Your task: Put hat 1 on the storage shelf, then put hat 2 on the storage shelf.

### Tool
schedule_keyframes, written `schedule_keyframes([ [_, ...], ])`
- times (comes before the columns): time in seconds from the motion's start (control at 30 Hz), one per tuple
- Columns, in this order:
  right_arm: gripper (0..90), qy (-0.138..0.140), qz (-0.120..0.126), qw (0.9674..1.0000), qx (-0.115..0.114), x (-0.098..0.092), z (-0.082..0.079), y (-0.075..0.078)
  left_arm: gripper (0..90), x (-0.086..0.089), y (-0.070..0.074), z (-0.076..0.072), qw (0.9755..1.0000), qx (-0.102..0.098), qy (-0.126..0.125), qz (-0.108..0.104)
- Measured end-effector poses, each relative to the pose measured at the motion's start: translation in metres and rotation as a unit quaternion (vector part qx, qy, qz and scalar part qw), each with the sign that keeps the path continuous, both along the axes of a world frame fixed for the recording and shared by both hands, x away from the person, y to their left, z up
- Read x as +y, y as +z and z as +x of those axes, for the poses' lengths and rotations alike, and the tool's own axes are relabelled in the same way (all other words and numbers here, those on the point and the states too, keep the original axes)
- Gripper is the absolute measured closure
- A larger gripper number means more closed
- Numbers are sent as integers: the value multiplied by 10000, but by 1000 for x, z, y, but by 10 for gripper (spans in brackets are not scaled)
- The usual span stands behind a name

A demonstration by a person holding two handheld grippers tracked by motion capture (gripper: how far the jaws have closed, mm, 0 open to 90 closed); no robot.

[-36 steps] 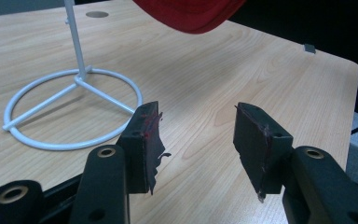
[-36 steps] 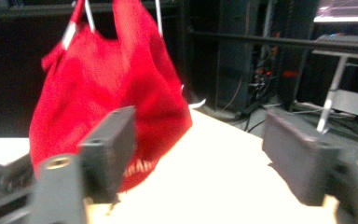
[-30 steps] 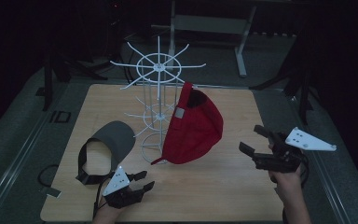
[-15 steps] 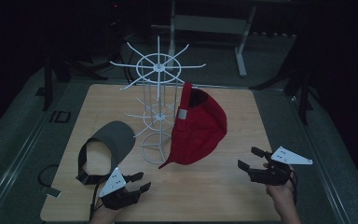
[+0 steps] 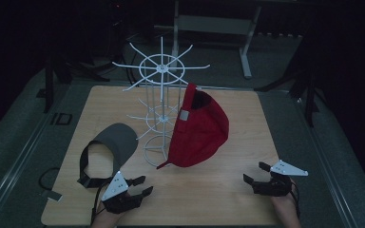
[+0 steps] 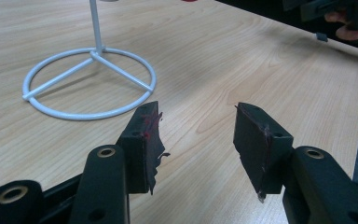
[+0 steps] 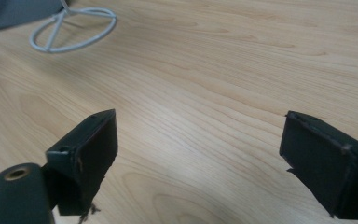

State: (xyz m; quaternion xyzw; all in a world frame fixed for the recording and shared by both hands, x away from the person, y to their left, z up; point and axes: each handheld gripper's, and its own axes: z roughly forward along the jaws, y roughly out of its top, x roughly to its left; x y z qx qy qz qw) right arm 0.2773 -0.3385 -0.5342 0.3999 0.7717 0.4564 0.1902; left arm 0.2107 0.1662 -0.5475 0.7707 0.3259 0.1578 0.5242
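A red cap (image 5: 199, 130) hangs from an arm of the white wire rack (image 5: 161, 69) at the middle of the wooden table (image 5: 218, 199). A grey visor cap (image 5: 116, 140) lies left of the rack's base ring (image 6: 88, 84). My left gripper (image 5: 145, 185) rests low at the table's front left, open, with bare wood between its worn pads (image 6: 198, 112). My right gripper (image 5: 254, 171) hovers just above the front right of the table. Its jaws have just been opening and stand wide apart with nothing between them (image 7: 200, 116).
The rack's base ring (image 7: 74, 30) lies far ahead of the right jaws. The other hand and its gripper (image 6: 345, 14) show at the table's far corner in the left gripper view. Dark floor and stand legs surround the table.
The right gripper has sunk from mid-air to just above the table at the front right. The left gripper has stayed put.
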Motion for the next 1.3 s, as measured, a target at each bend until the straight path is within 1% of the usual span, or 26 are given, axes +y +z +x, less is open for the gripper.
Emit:
schedule_keyframes([
  [0.03, 112, 0, 0, 10000, 0, 0, 0, 0, 511, 0, 0, 0, 10000, 3, 5, 16],
  [0.07, 111, -20, -25, 10000, 20, -1, 1, -6, 511, 0, 0, 0, 10000, -5, 9, 20],
  [0.13, 112, -75, 31, 10000, 0, -2, 0, -8, 511, 1, 0, 0, 10000, -9, 30, 10],
  [0.17, 112, -50, 157, 9998, 105, -5, 2, -14, 511, 1, 0, 0, 10000, -9, 30, 12],
  [0.23, 113, -75, 159, 9998, 118, -6, 2, -17, 511, 2, 1, -1, 10000, -16, 55, 29],
  [0.33, 132, -167, 120, 9997, 99, -8, 1, -23, 511, 5, 1, -3, 9999, -46, 99, 77],
  [0.37, 133, -203, 243, 9995, -1, -11, -1, -21, 511, 9, 2, -6, 9998, -83, 162, 113],
  [0.4, 133, -223, 307, 9993, -45, -12, -2, -21, 511, 9, 2, -6, 9998, -83, 162, 113],
  [0.43, 133, -223, 307, 9993, -45, -12, -2, -21, 511, 12, 3, -7, 9996, -105, 211, 145],
  [0.47, 133, -315, 313, 9990, -113, -15, -3, -21, 510, 21, 5, -11, 9992, -131, 338, 139],
  [0.5, 133, -315, 313, 9990, -113, -15, -3, -21, 510, 21, 5, -11, 9992, -131, 338, 139],
  [0.57, 133, -361, 389, 9985, -109, -17, -3, -22, 511, 31, 6, -14, 9987, -140, 467, 117],
  [0.6, 133, -391, 328, 9986, -118, -17, -3, -22, 511, 36, 7, -15, 9983, -157, 552, 122],
  [0.63, 133, -391, 328, 9986, -118, -17, -3, -22, 511, 42, 7, -17, 9979, -146, 621, 108],
  [0.7, 133, -396, 334, 9986, -87, -18, -2, -22, 511, 51, 8, -19, 9968, -148, 776, 106],
  [0.8, 133, -399, 341, 9986, -80, -18, -2, -22, 511, 63, 9, -23, 9946, -118, 1003, 232],
  [0.9, 133, -390, 384, 9985, -64, -18, -2, -22, 491, 78, 9, -26, 9917, -61, 1258, 263],
  [0.97, 138, -412, 413, 9983, -74, -19, -3, -22, 459, 88, 9, -28, 9884, -25, 1487, 303],
  [1.03, 138, -414, 407, 9983, -84, -18, -3, -22, 440, 99, 9, -29, 9858, 31, 1648, 309],
  [1.07, 138, -416, 401, 9983, -76, -18, -3, -22, 422, 108, 9, -30, 9811, 48, 1883, 445],
  [1.1, 138, -416, 401, 9983, -76, -18, -3, -22, 404, 108, 9, -30, 9811, 48, 1883, 445],
  [1.13, 138, -412, 412, 9983, -82, -18, -3, -22, 382, 114, 8, -30, 9795, 121, 1948, 492],
  [1.17, 138, -422, 427, 9982, -80, -19, -3, -22, 351, 119, 8, -28, 9777, 241, 2014, 536],
  [1.23, 138, -439, 444, 9980, -70, -19, -3, -22, 343, 128, 4, -25, 9717, 398, 2233, 656],
  [1.27, 137, -453, 461, 9979, -72, -19, -3, -22, 295, 132, 2, -22, 9699, 560, 2262, 710],
  [1.3, 137, -453, 461, 9979, -72, -19, -3, -22, 295, 134, 0, -19, 9672, 676, 2319, 788],
])
